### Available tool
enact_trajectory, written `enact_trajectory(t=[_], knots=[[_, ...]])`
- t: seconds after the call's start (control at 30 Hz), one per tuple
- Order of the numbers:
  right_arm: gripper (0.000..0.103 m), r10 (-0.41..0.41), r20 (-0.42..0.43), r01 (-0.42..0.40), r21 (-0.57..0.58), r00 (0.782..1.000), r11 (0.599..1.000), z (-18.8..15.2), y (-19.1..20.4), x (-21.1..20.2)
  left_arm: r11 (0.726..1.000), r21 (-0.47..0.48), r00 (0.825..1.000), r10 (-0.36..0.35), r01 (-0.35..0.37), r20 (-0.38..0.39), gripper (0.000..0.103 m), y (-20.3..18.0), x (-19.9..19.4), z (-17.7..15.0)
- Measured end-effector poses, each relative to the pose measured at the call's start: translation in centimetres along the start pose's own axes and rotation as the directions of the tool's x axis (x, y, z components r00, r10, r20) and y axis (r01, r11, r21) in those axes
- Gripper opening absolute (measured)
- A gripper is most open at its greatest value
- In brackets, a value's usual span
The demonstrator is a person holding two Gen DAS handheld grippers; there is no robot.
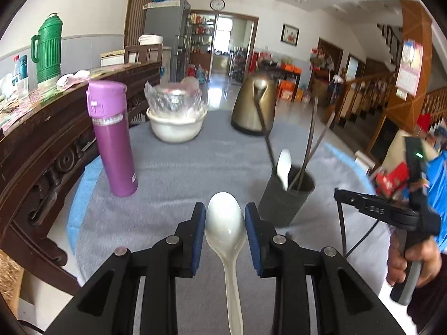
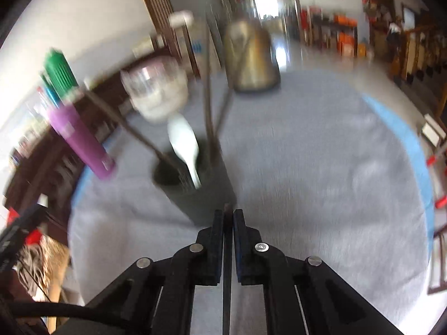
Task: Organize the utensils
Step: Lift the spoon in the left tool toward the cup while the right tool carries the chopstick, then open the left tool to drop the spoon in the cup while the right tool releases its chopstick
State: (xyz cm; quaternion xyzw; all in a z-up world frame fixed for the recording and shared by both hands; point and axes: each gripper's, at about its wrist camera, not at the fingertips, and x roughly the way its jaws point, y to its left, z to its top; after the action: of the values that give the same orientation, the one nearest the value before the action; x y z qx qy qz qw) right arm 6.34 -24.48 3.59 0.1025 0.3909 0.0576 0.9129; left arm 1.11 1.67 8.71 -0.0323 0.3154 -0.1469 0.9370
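Note:
My left gripper (image 1: pixel 225 207) is shut on a white spoon (image 1: pixel 226 254). Its bowl sits between the blue pads (image 1: pixel 199 229) and its handle runs back toward the camera. Ahead to the right stands a dark cylindrical holder (image 1: pixel 285 198) (image 2: pixel 195 192) with another white spoon (image 1: pixel 283 167) (image 2: pixel 184 145) and several dark chopsticks (image 1: pixel 310 139) (image 2: pixel 208 106) in it. My right gripper (image 2: pixel 229 212) (image 1: pixel 338 193), held by a hand (image 1: pixel 416 262), is shut on a thin dark chopstick (image 2: pixel 226 293). It hovers just in front of the holder, and the right wrist view is blurred.
A round table under a grey cloth (image 1: pixel 181 167) (image 2: pixel 321 167) carries a purple flask (image 1: pixel 111 139) (image 2: pixel 81 142), a white bowl with a plastic-wrapped item (image 1: pixel 176 125) (image 2: pixel 156 100) and a brass kettle (image 1: pixel 254 103) (image 2: pixel 248 58). A dark wooden cabinet (image 1: pixel 42 145) with a green thermos (image 1: pixel 49 47) borders the left.

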Motion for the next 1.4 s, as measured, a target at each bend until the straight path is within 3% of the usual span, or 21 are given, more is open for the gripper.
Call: enact_trajectory(t=[0.1, 0.2, 0.47, 0.6, 0.73, 1.13, 1.23, 1.4], knots=[[0.007, 0.06, 0.201, -0.065, 0.017, 0.978, 0.998, 1.3, 0.2, -3.5, 1.0, -0.02, 0.998, -0.021, 0.022, 0.052, 0.03, -0.4, -0.3, 1.6], [0.007, 0.082, 0.368, -0.098, 0.024, 0.926, 0.995, 2.1, 0.2, -6.6, 0.998, -0.029, 0.992, -0.042, 0.046, 0.12, 0.03, -1.2, -0.3, 3.8], [0.007, 0.066, 0.612, -0.127, 0.057, 0.788, 0.99, 6.1, 1.1, -9.9, 0.994, -0.065, 0.959, -0.064, 0.085, 0.277, 0.03, -4.0, 1.5, 10.0], [0.007, 0.061, 0.656, -0.129, 0.056, 0.752, 0.99, 8.6, 2.1, -9.7, 0.994, -0.065, 0.953, -0.066, 0.089, 0.296, 0.03, -5.5, 3.5, 12.1], [0.007, 0.06, 0.653, -0.135, 0.066, 0.755, 0.989, 9.8, 1.8, -8.9, 0.995, -0.077, 0.957, -0.039, 0.063, 0.287, 0.03, -6.6, 6.6, 13.0], [0.007, 0.025, 0.605, -0.146, 0.151, 0.796, 0.978, 9.4, -1.8, -5.7, 0.999, -0.048, 0.975, 0.023, -0.013, 0.219, 0.03, -8.8, 13.0, 10.3], [0.007, 0.034, 0.612, -0.181, 0.181, 0.79, 0.967, 10.0, -2.7, -6.0, 0.999, -0.049, 0.976, 0.027, -0.016, 0.217, 0.03, -8.8, 13.2, 10.4], [0.007, 0.049, 0.648, -0.226, 0.193, 0.76, 0.955, 11.2, -3.8, -7.7, 0.999, -0.049, 0.971, 0.009, 0.003, 0.238, 0.03, -9.1, 12.7, 11.0]])
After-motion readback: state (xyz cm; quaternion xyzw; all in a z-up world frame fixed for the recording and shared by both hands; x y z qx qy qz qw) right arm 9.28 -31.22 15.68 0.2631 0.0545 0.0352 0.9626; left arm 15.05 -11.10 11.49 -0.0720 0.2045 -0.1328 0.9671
